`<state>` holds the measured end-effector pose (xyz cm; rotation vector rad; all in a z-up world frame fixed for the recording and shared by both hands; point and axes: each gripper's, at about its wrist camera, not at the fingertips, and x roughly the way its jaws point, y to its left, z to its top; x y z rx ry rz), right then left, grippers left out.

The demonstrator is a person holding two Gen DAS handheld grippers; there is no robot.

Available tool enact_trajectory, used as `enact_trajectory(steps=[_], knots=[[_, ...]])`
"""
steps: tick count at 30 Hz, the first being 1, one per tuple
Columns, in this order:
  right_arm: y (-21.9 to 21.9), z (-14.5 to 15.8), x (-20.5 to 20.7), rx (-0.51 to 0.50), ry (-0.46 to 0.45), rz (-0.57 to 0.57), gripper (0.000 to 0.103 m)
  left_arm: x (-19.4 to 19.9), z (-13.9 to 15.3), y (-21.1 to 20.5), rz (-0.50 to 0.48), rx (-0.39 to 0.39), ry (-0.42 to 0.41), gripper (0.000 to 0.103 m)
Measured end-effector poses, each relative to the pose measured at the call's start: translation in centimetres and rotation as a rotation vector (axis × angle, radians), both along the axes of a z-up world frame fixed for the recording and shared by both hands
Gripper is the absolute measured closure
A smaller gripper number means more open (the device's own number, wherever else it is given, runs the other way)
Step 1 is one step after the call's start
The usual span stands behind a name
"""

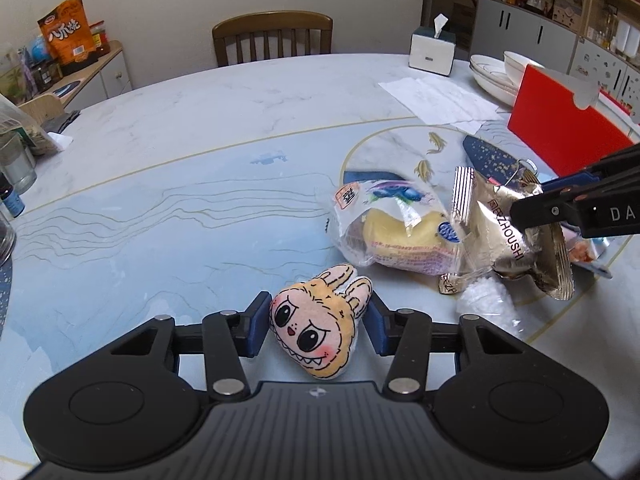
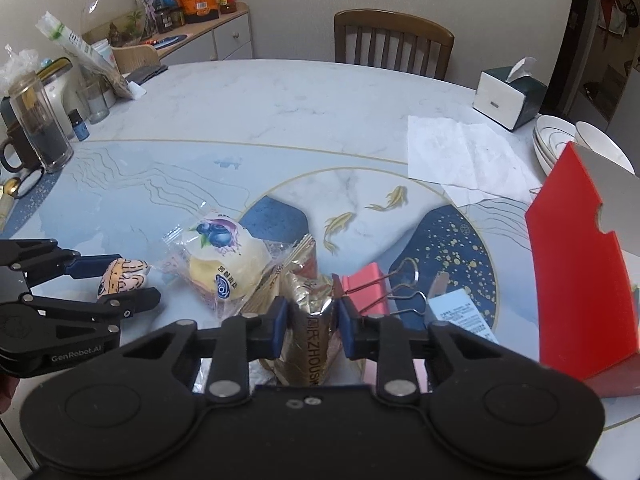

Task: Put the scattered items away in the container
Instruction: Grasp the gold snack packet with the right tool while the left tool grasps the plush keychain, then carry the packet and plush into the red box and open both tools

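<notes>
Nearest the left camera, the left gripper [image 1: 318, 330] tilts down toward the counter [image 1: 180, 168], its jaws clenched on a plush monster-face toy [image 1: 316, 326] that lies on the surface between the blue pads. The right gripper [image 2: 313, 326] also angles downward, jaws grasping a gold foil snack packet [image 2: 308, 332]. A clear-wrapped blueberry bun [image 2: 224, 258] lies between the two grippers. A pink binder clip [image 2: 366, 286] lies just beside the packet. The red container [image 2: 576, 280] stands at far right.

one plush face toy [image 1: 316, 332], one blueberry bread pack [image 2: 222, 258], one gold foil packet [image 2: 310, 322], one pink binder clip [image 2: 366, 282], one red box [image 2: 576, 276]
</notes>
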<state>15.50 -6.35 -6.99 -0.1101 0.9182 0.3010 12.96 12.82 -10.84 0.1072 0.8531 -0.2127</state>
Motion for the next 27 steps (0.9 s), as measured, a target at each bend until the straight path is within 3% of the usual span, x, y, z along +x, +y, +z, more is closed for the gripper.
enact_trajectory(steps=[11, 27], knots=[[-3.6, 2.2, -1.8, 0.058, -0.025, -0.034, 0.08, -1.2, 2.8, -2.6, -0.003, -0.011, -0.024, 0.055], [-11.7, 5.7, -4.0, 0.15, -0.078, -0.075, 0.081, -1.7, 7.0, -11.6, -0.093, -0.023, -0.077, 0.055]])
